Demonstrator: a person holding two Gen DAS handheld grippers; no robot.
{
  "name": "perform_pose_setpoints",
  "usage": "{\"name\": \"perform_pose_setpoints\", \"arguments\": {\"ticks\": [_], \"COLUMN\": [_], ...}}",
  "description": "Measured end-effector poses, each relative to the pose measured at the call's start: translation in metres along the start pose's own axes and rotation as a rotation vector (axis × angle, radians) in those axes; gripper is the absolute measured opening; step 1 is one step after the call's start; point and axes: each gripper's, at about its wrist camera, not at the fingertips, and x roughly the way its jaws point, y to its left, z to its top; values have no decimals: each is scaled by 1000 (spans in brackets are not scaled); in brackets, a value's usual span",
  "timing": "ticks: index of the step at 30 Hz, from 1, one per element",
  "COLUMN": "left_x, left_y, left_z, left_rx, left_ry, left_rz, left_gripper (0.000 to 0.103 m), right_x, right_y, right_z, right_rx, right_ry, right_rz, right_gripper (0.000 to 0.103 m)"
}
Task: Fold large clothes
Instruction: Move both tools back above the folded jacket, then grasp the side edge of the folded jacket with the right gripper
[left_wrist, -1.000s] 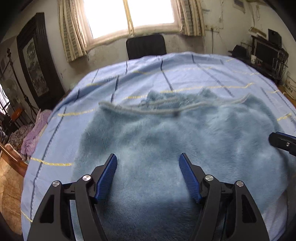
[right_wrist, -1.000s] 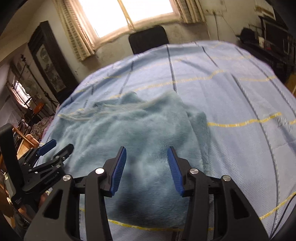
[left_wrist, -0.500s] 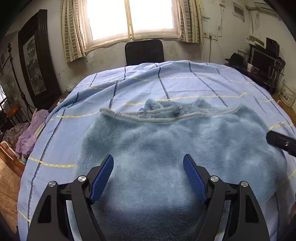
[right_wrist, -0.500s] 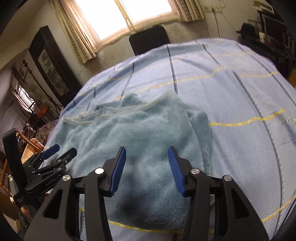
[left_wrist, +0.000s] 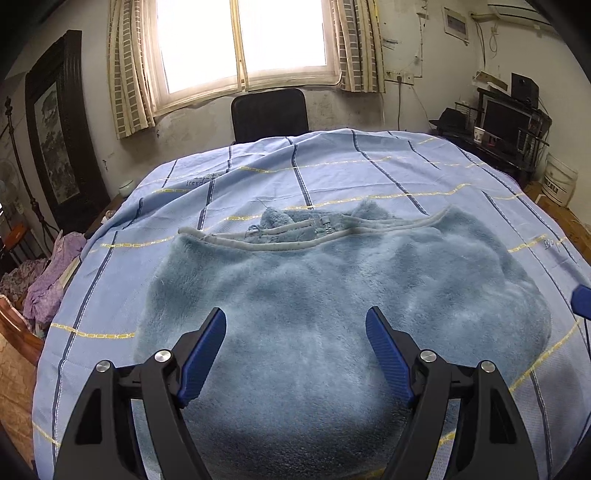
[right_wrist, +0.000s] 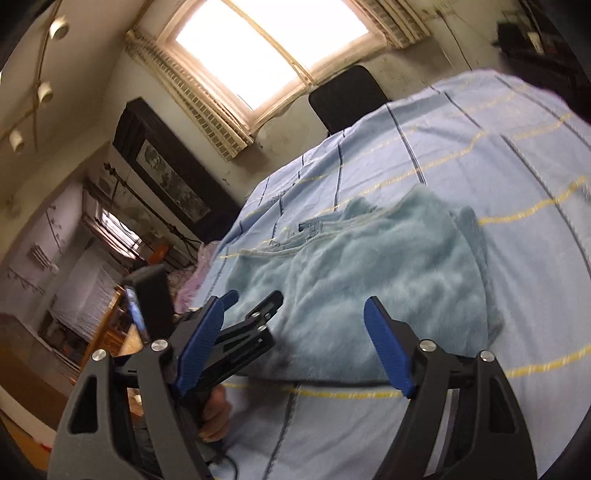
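A fluffy light-blue garment (left_wrist: 332, 295) lies folded on a table covered with a blue checked sheet (left_wrist: 332, 166). Its grey trimmed edge and zipper face the far side. My left gripper (left_wrist: 295, 332) is open and empty, held above the garment's near part. My right gripper (right_wrist: 295, 332) is open and empty, raised and tilted, back from the garment (right_wrist: 369, 266) near its front edge. The left gripper (right_wrist: 251, 310) also shows in the right wrist view, at the garment's left. A blue tip of the right gripper (left_wrist: 581, 301) shows at the right edge of the left wrist view.
A black chair (left_wrist: 269, 114) stands behind the table under the window. Purple clothes (left_wrist: 48, 280) lie off the table's left edge. A desk with a monitor (left_wrist: 506, 118) and a white bucket (left_wrist: 559, 179) are at the right. A dark framed picture (left_wrist: 55, 125) leans at the left wall.
Both grippers have lifted and drawn back from the garment. The right gripper has opened wider and tilted to the left. The garment has not moved.
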Motion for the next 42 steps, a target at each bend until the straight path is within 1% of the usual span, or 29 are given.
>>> {"name": "perform_pose_setpoints", "arguments": {"ticks": [1,3,5,6,8,10,13,16,20,25,29,32,34,36,38,41,42], "left_x": [1,3,4,6,8,13,17,18,18,19,17,18,22,29,33,28,23], "left_y": [-1,-2,-2,-2,-1,-1,0,2,3,5,10,19,26,29,27,19,19], "left_z": [0,-1,-1,-1,-2,-3,-4,-4,-4,-3,-1,2,3,2,1,0,1], "left_rx": [2,8,9,10,8,8,7,3,0,-12,-23,-56,-83,-97,-83,-43,-48], "left_ry": [3,11,12,15,23,43,53,55,56,57,47,48,68,102,122,97,80], "left_rz": [3,5,8,11,13,15,17,16,16,12,31,38,30,20,26,59,45], "left_gripper": [79,79,79,79,79,79,79,80,81,81,81,81,81,81,81,81,81], "right_x": [-5,-12,-19,-24,-32,-37,-30,-19,-2,21,25,29,31,33,36,39,38], "right_y": [-2,-6,-11,-15,-22,-33,-51,-62,-64,-74,-80,-89,-91,-89,-87,-94,-97], "right_z": [-1,-10,-20,-28,-38,-48,-53,-54,-53,-52,-42,-31,-25,-24,-25,-28,-28], "right_rx": [16,27,39,45,61,106,199,283,309,362,387,435,453,432,406,424,448], "right_ry": [13,61,85,93,84,76,80,94,95,110,64,25,9,-9,-18,-14,-19], "right_rz": [-13,-85,-85,-99,-123,-128,-140,-97,-100,-147,-164,-137,-119,-127,-146,-148,-136], "right_gripper": [77,77,76,75,75,75,76,76,76,76,76,76,73,71,69,64,64]}}
